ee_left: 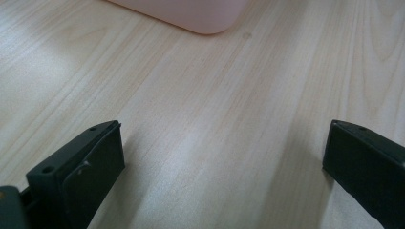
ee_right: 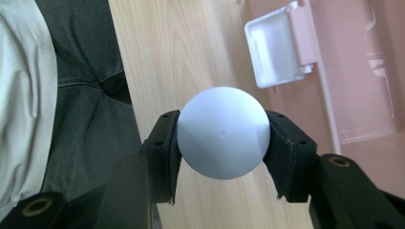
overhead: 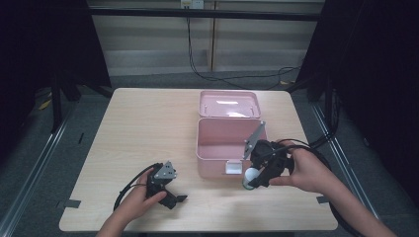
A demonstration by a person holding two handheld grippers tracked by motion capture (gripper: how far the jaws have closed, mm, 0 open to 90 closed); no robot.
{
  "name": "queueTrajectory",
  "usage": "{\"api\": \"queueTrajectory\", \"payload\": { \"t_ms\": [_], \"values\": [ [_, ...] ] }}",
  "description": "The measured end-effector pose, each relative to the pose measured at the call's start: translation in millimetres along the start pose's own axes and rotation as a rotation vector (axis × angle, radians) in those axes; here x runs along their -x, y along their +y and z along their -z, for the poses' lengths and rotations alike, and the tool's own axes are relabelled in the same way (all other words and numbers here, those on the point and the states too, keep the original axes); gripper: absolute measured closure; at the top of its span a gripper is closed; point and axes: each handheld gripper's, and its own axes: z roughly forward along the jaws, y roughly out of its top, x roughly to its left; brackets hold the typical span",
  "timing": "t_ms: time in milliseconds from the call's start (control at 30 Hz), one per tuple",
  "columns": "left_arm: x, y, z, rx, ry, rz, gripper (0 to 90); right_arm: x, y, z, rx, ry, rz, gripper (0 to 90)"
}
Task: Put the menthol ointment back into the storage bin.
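White ball (ee_right: 223, 132), gripped at its widest part between the two fingers (ee_right: 165, 152) of the right gripper (overhead: 261, 175). In the high view the ball (overhead: 251, 174) hangs just above the bench (overhead: 143, 128), in front of the near wall of the pink box (overhead: 217, 148) and just beside its white latch (overhead: 233, 168). The box stands open, its interior bare, with the lid (overhead: 230, 102) laid back behind it. The latch (ee_right: 277, 47) and the box wall appear beyond the ball in the right gripper view, with the bench edge and a person's lap to the other side.

Left gripper (overhead: 170, 195): low over the near left part of the bench, well apart from the box, its fingers (ee_left: 81, 171) spread wide and holding nothing; a corner of the box (ee_left: 191, 14) lies ahead of it.

Likely hazards, as a judgement: the ball is smooth and round, held by two small contact patches, so a slight loosening or a tilt of the hand could squeeze it out, and it would roll toward the bench edge. If the ball is meant for the box, a low carry could knock it against the near wall or the latch.
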Motion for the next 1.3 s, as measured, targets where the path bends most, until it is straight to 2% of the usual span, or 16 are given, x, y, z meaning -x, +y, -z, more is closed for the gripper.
{"api": "queueTrajectory", "payload": {
  "t_ms": [267,667,1033,1300],
  "values": [
    [0.0,0.0,0.0,0.000,0.000,0.000,0.0,2.6,9.2,11.1,-0.014,-0.007,0.003,50.7],
    [0.0,0.0,0.0,0.000,0.000,0.001,0.0,11.5,24.5,35.3,-0.015,-0.015,-0.025,50.7],
    [0.0,0.0,0.0,0.000,0.000,0.000,0.0,22.3,41.2,39.2,-0.019,-0.037,-0.029,50.7],
    [-0.1,0.1,0.2,-0.002,-0.002,0.000,0.0,32.4,51.8,40.1,-0.008,-0.050,-0.056,50.7]
  ]
}}
